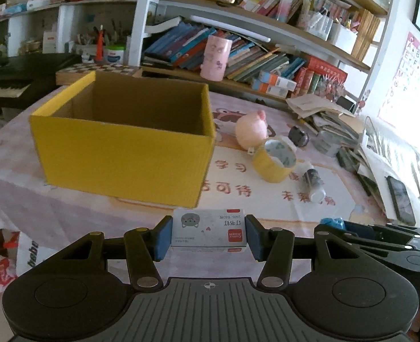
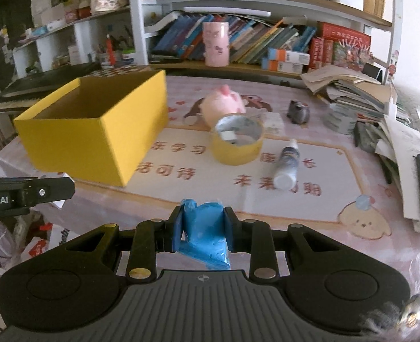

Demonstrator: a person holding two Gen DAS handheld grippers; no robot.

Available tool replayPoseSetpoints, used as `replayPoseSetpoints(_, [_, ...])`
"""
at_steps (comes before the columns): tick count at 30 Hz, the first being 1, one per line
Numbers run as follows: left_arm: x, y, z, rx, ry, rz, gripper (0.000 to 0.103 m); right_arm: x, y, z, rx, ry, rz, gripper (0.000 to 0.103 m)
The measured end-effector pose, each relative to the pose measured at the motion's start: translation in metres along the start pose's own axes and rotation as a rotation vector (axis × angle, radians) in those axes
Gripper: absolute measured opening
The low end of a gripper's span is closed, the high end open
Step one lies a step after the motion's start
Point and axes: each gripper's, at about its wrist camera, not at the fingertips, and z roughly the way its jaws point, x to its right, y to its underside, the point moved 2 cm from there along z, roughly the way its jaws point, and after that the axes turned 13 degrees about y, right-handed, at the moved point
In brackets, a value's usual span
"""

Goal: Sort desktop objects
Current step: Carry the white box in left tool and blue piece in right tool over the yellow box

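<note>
One staple box (image 1: 209, 231) sits clamped between the closed-in fingers of the left gripper (image 1: 209, 235). One crumpled blue packet (image 2: 205, 238) is pinched likewise in the right gripper (image 2: 202, 233). Ahead and left of both stands one open yellow box (image 1: 124, 154). Ahead and right lie one tape roll (image 2: 237, 143), one pink plush (image 2: 224, 104), one small bottle (image 2: 286, 166) and one dark figurine (image 2: 298, 111).

The table (image 2: 309, 222) (with a pink picture cloth) holds a yellow box (image 2: 96, 131), tape roll (image 2: 237, 142), pink plush (image 2: 224, 104) and bottle (image 2: 287, 166).
</note>
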Motion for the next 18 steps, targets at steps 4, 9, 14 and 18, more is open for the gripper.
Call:
replayPoseSetpoints(4, [-0.012,0.006,-0.018,0.008,-0.015,0.002,0.052,-0.015,0.004,-0.008,-0.002,-0.016,0.007,0.027])
replayPoseSetpoints(9, [-0.028,0.012,-0.041,0.029,-0.05,-0.02,0.052,-0.038,0.008,-0.015,-0.004,-0.053,-0.014,0.027])
replayPoseSetpoints(14, [-0.042,0.019,-0.06,0.047,-0.088,-0.056,0.052,-0.062,0.01,-0.022,0.008,-0.101,-0.067,0.027])
replayPoseSetpoints(18, [-0.048,0.024,-0.068,0.051,-0.115,-0.075,0.052,-0.071,0.012,-0.025,0.008,-0.128,-0.086,0.027])
